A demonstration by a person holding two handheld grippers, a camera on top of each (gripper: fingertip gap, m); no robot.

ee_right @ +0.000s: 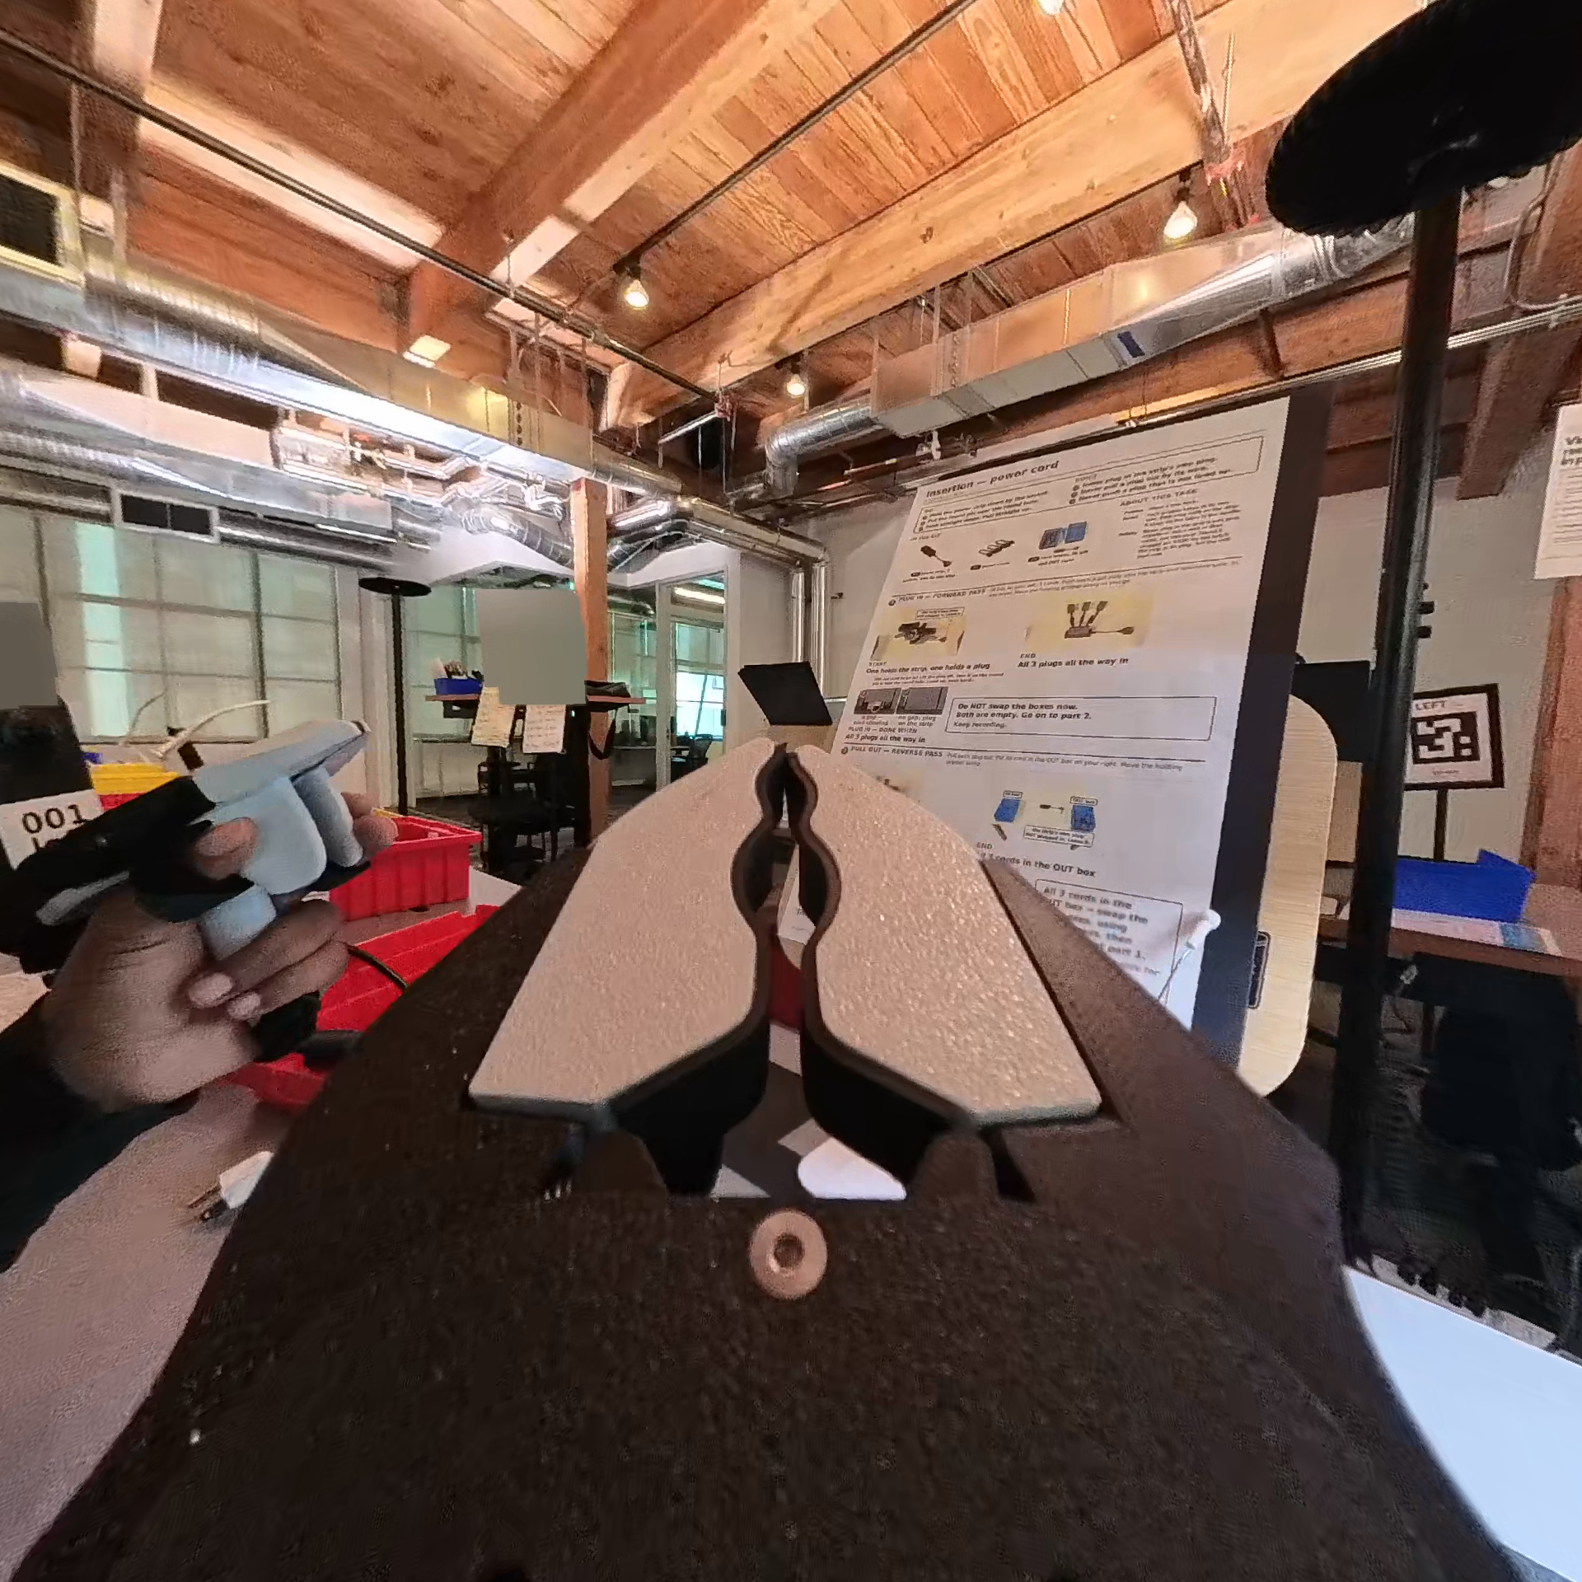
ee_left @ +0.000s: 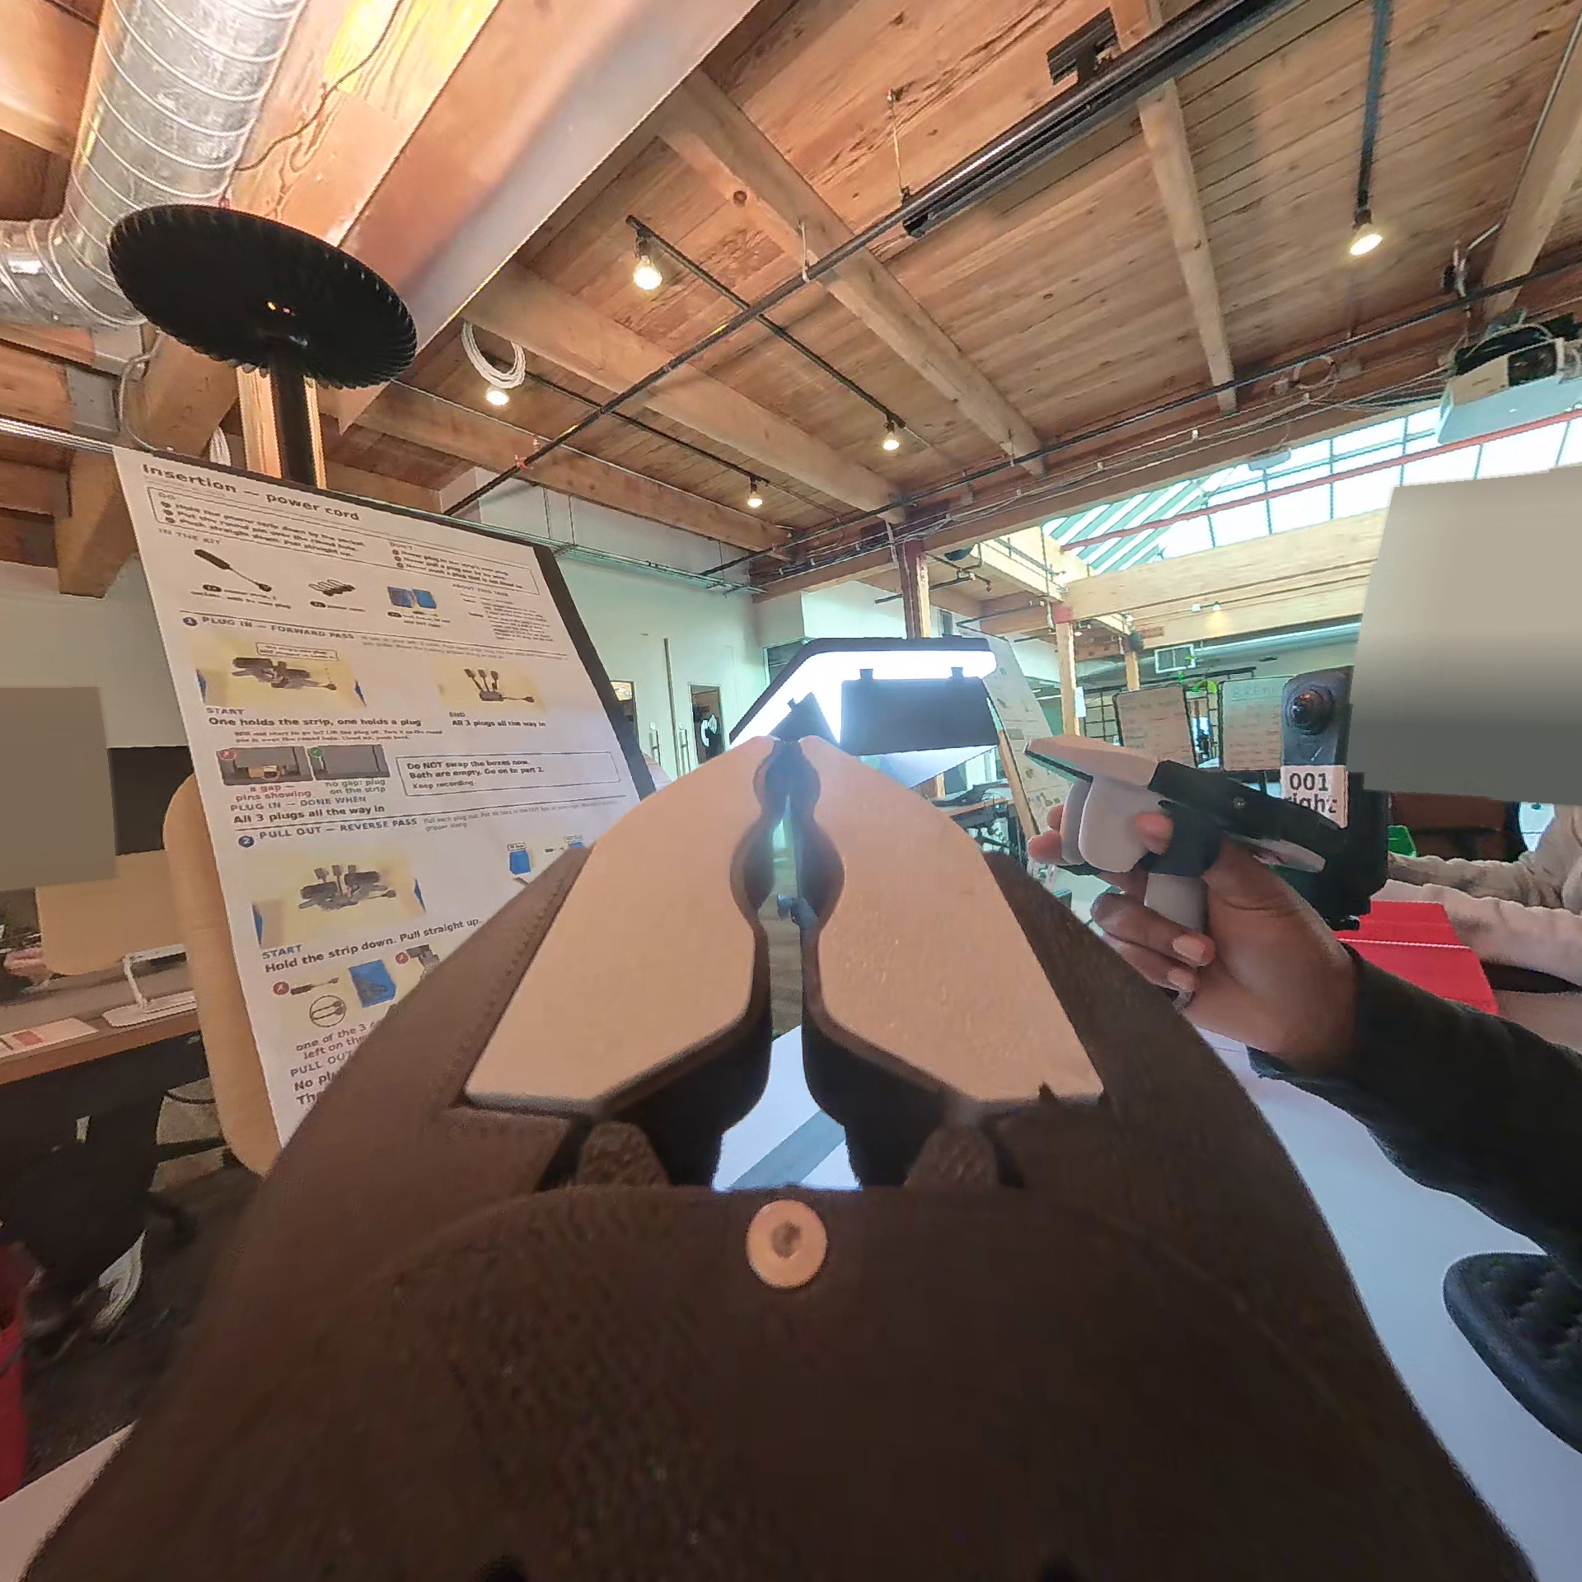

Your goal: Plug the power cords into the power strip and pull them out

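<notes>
Facing an instruction board [ee_left: 368,753], both grippers' jaws closed together, holding nothing.

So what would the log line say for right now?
left gripper: shut, empty, raised | right gripper: shut, empty, raised | instruction sheet: upright ahead | red bins: on table | power strip: not in view

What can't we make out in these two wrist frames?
- Power strip: in neither view; both cameras tilt up at the ceiling.
- Table: mostly hidden by the left gripper body.
- White plug, right wrist view: cord hidden behind the right gripper.
- Instruction poster: lower part covered by the gripper.
</notes>
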